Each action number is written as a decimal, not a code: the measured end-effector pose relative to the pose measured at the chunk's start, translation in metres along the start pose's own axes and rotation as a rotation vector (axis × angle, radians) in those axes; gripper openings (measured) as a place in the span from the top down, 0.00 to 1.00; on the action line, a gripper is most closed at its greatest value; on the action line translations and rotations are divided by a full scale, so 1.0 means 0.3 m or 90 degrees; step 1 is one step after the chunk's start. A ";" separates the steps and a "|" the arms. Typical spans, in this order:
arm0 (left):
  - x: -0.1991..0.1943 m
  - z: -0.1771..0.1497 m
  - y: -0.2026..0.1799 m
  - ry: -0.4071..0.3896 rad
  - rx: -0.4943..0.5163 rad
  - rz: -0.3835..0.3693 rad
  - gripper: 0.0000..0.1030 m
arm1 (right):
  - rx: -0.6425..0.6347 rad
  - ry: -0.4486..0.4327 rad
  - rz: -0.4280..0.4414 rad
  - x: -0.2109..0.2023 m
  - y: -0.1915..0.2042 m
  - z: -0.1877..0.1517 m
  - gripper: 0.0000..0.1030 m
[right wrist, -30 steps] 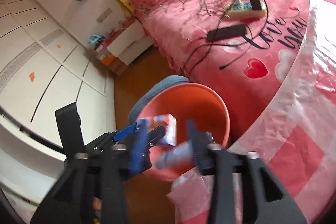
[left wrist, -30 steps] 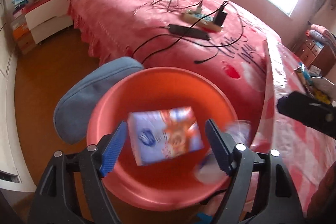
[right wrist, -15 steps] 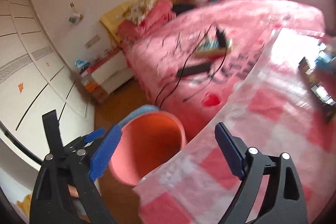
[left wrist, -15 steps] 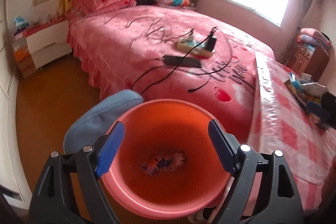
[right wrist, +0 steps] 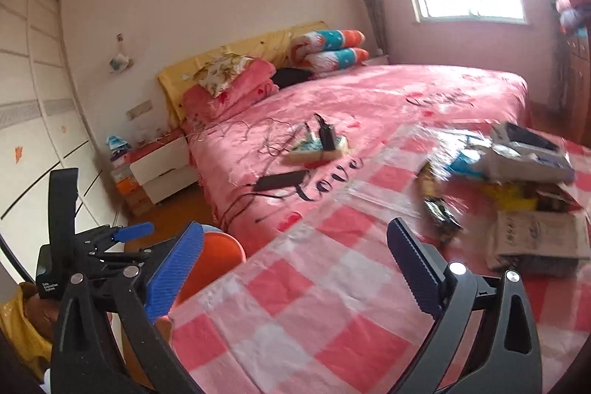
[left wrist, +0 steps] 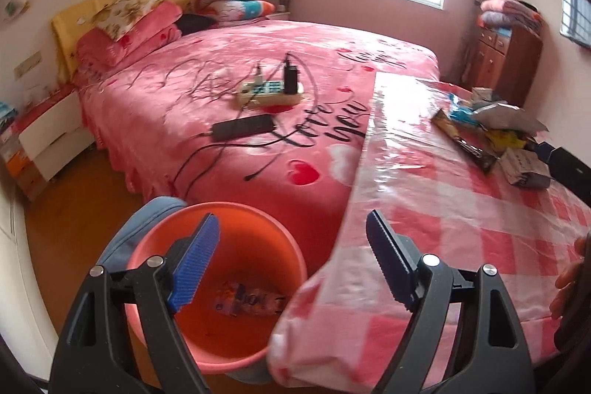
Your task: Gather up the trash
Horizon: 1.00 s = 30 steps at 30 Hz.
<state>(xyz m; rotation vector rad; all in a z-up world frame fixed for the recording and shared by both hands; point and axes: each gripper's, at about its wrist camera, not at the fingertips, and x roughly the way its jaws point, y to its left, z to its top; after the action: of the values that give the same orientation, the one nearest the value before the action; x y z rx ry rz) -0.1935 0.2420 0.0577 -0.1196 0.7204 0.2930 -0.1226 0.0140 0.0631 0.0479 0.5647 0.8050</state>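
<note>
Bed (left wrist: 229, 87) under a pink cover fills the far half of the room; a power strip (left wrist: 269, 91) with trailing cables lies on it. Surface (left wrist: 461, 209), under a pink-and-white checked cloth, stands just beside the bed; its near corner overhangs the orange bucket (left wrist: 280, 246) on the floor. Trash pile (right wrist: 517, 180) (wrappers, flattened cartons, a dark packet) sits at the far end of the surface, well apart from both grippers. One printed box (left wrist: 251, 300) lies at the bottom of the bucket. Left gripper (left wrist: 291, 261) hangs over the bucket rim and surface corner, fingers spread, nothing between them. Right gripper (right wrist: 295, 268) hangs over the checked cloth; its fingers have just been opening and now stand wide, nothing between them.
</note>
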 end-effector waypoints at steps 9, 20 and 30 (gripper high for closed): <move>0.044 0.019 -0.184 0.032 0.015 -0.048 0.20 | 0.050 -0.005 -0.027 -0.103 -0.154 0.013 0.05; 0.056 0.042 -0.423 0.041 0.076 -0.086 0.20 | 0.109 -0.031 -0.115 -0.219 -0.367 0.045 0.05; 0.053 0.057 -0.564 0.044 0.115 -0.112 0.20 | 0.186 -0.060 -0.148 -0.317 -0.556 0.041 0.05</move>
<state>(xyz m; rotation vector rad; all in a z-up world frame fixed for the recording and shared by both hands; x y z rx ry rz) -0.1198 0.0879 0.0611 -0.0219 0.7952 0.0550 -0.0576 -0.1667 0.0758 0.2815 0.5830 0.4874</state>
